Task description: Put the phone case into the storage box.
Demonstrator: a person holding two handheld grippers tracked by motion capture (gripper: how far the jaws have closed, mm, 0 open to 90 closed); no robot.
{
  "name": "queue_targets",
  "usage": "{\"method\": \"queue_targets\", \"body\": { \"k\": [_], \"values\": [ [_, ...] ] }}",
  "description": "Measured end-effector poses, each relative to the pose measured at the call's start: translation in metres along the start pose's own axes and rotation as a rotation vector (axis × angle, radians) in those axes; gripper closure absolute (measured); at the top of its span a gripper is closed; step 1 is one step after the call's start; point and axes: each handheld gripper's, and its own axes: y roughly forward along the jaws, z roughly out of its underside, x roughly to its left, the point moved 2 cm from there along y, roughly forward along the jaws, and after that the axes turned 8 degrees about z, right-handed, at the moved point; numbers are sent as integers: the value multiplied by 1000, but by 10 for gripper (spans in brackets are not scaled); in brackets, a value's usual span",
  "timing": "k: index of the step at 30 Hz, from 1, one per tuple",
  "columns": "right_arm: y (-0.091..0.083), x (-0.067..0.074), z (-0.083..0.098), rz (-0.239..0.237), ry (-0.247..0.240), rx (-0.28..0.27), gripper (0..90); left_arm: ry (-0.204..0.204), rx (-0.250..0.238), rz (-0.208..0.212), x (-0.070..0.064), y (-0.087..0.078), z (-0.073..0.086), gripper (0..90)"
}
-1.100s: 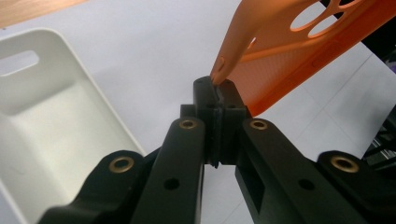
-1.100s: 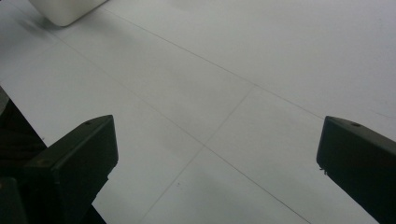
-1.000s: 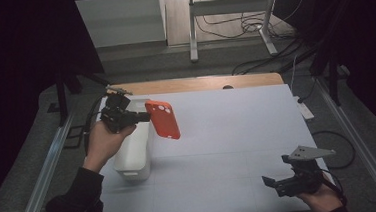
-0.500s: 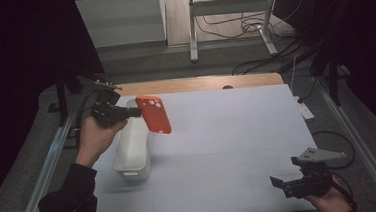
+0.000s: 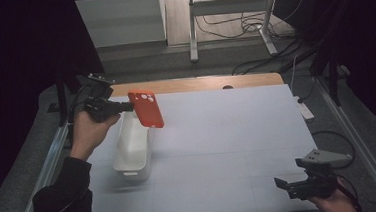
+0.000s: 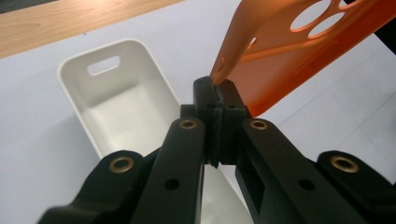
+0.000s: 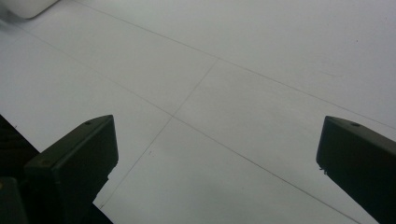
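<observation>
Because the orange phone case (image 6: 299, 51) is pinched only at one thin edge by the left gripper (image 6: 218, 93), above the white bin (image 5: 131, 147) near the tabletop's left edge, it could be dropped; the right gripper (image 7: 217, 154) is spread.

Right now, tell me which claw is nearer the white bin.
Left. The left claw hangs just above the white bin's far end, shut on the orange phone case. The right claw sits open at the table's near right corner, well away.
</observation>
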Motion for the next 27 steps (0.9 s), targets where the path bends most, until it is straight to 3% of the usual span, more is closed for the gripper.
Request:
{"method": "queue_targets", "body": {
  "k": [15,27],
  "values": [
    [0,0,0,-6,-5,2,0,-35,-21,-55,23,-3,-4,895],
    [0,0,0,-10,-4,5,0,-44,-26,-92,33,-7,-14,895]
  ]
}}
